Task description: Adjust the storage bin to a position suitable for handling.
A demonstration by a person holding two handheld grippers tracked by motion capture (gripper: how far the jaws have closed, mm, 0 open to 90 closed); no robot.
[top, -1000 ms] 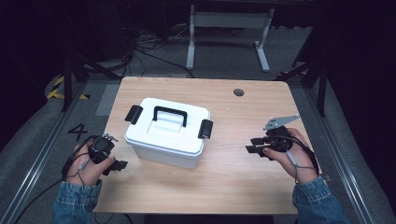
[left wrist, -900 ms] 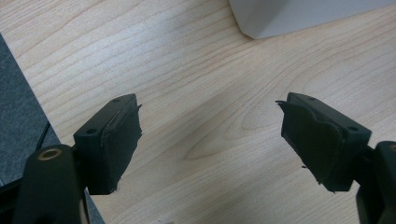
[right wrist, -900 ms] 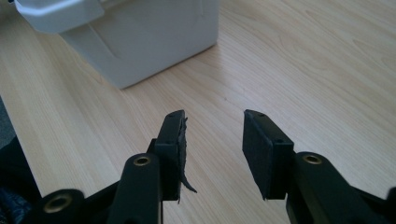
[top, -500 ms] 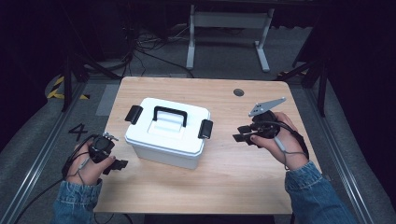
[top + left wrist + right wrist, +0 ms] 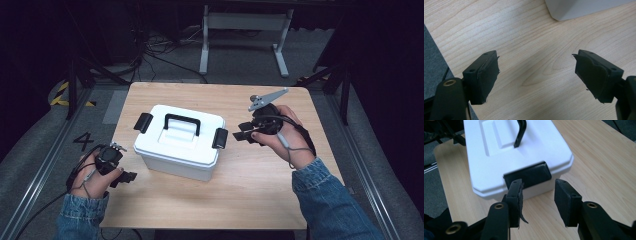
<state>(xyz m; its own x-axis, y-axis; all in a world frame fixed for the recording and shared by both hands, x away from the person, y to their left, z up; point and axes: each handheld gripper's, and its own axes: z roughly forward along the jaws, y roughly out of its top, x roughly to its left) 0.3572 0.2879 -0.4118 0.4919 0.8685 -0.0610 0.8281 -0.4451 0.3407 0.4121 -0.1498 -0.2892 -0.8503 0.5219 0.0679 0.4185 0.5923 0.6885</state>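
A white lidded box (image 5: 172,145) with a black carry handle (image 5: 182,121) stands left of the table's middle, a black latch at each end. My right gripper (image 5: 242,136) hovers just right of the right latch (image 5: 220,138). In the right gripper view that latch (image 5: 527,176) lies just beyond my open right gripper (image 5: 537,191); its jaws have just been opening a little, with nothing between them. My left gripper (image 5: 127,177) rests at the front left of the table. In its own view the left gripper (image 5: 536,67) gapes wide over bare wood, the box's corner (image 5: 579,8) ahead.
The wooden table (image 5: 260,185) has bare room in front of and to the right of the box. A metal stand (image 5: 245,30) and cables lie on the dark floor behind. A floor marking "4" (image 5: 82,141) sits left of the table.
The right hand has risen and moved left from the table's right side toward the box's right latch. The left hand and the box have stayed put.
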